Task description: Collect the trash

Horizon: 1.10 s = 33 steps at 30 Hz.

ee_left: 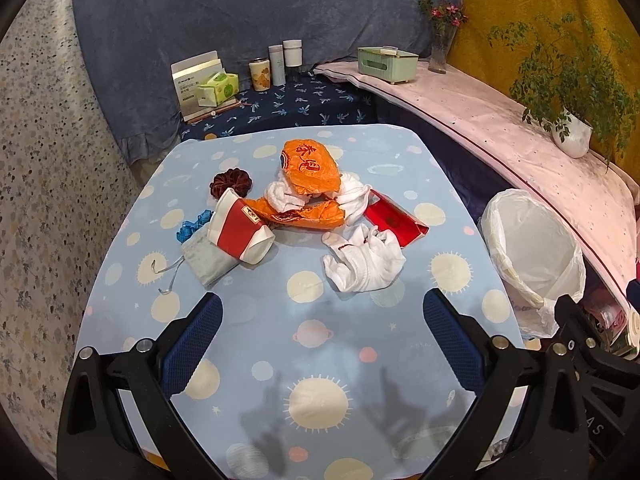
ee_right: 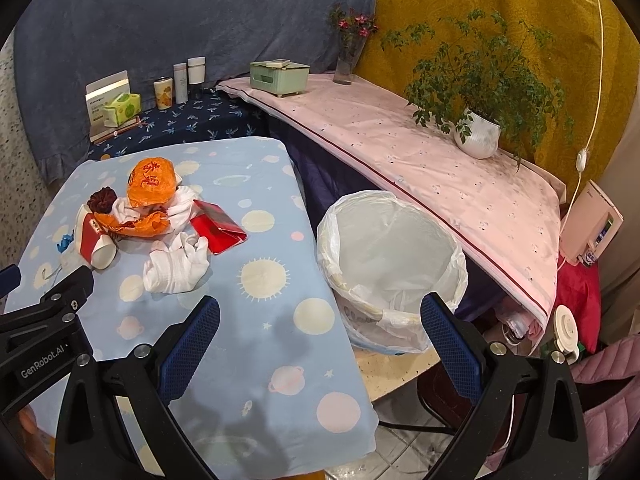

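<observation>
A heap of trash lies mid-table on the blue planet-print cloth: orange wrappers, a crumpled white tissue, a red packet, a tipped red-and-white paper cup, a grey pouch and a brown scrunchie. My left gripper hovers open just short of the tissue, nothing between its fingers. My right gripper is open too, over the table's right edge beside the white-lined bin. The tissue and orange wrappers lie to its left.
The bin stands off the table's right side under a pink-covered shelf with a potted plant, a green box and a flower vase. Bottles and a tissue pack sit on the dark cloth behind.
</observation>
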Each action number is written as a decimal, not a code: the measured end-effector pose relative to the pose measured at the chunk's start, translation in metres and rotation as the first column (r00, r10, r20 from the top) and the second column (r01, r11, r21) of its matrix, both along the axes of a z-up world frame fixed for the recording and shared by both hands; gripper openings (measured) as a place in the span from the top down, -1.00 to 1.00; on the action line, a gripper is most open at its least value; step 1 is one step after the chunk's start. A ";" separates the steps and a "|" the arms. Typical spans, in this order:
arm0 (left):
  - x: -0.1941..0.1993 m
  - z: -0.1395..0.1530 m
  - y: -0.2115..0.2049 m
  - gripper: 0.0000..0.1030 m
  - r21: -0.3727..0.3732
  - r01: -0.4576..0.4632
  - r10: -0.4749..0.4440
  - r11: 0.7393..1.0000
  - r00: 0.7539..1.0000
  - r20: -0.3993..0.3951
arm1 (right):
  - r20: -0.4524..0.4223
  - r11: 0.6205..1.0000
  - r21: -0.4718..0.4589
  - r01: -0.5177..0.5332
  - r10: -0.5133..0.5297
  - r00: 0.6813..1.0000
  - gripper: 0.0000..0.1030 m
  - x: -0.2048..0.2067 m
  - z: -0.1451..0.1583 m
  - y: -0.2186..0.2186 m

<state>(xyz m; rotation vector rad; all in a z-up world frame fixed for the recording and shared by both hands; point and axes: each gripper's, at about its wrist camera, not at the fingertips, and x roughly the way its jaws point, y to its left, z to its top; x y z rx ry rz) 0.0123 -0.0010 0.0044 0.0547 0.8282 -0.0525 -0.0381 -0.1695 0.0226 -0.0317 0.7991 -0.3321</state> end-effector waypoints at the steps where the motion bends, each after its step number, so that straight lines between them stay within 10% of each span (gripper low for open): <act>1: 0.000 0.000 0.000 -0.86 0.000 0.000 0.000 1.000 1.000 -0.002 | -0.001 1.000 0.001 -0.001 0.001 1.000 -0.87 0.000 -0.001 0.000; 33: 0.005 -0.001 -0.001 -0.86 -0.012 -0.001 0.001 1.000 1.000 -0.018 | 0.004 1.000 0.012 -0.002 0.002 1.000 -0.87 0.004 0.003 -0.001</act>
